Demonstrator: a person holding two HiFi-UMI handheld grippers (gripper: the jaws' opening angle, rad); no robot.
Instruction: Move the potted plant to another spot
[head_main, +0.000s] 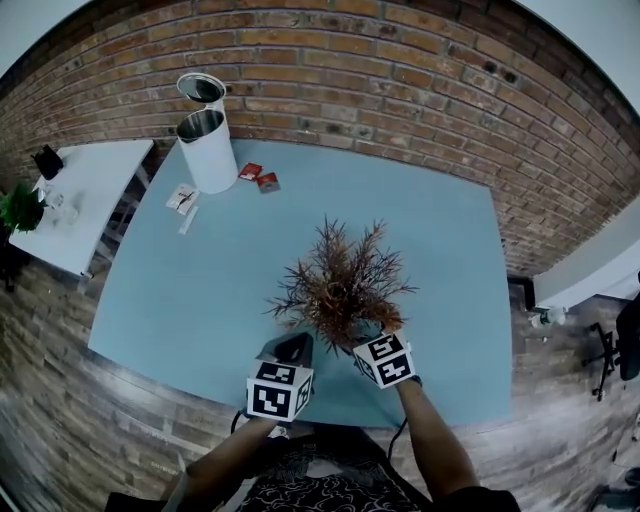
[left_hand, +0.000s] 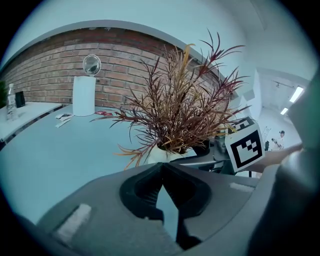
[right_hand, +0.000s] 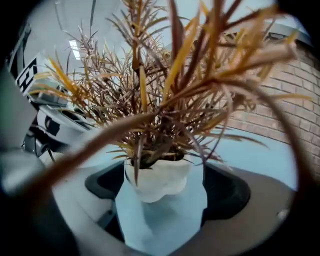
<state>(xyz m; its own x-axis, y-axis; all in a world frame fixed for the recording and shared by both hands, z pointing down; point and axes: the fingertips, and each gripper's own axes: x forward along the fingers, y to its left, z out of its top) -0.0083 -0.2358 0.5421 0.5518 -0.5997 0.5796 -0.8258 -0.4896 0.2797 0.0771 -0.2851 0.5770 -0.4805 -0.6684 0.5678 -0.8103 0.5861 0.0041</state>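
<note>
A potted plant (head_main: 340, 285) with reddish-brown spiky leaves stands in a small white pot (right_hand: 157, 180) near the front edge of the teal table (head_main: 200, 290). My right gripper (right_hand: 165, 189) is open, its jaws spread wide on either side of the pot with a gap on each side. In the head view the right gripper (head_main: 368, 335) sits at the plant's base. My left gripper (head_main: 294, 347) is shut with nothing in it, just left of the plant. From the left gripper view (left_hand: 162, 167) the pot (left_hand: 165, 152) lies just beyond the closed tips.
A white bin (head_main: 207, 150) with a raised round lid stands at the table's far left, with red packets (head_main: 258, 177) and white packets (head_main: 183, 198) beside it. A white side table (head_main: 80, 190) stands further left. A brick wall (head_main: 400, 70) runs behind.
</note>
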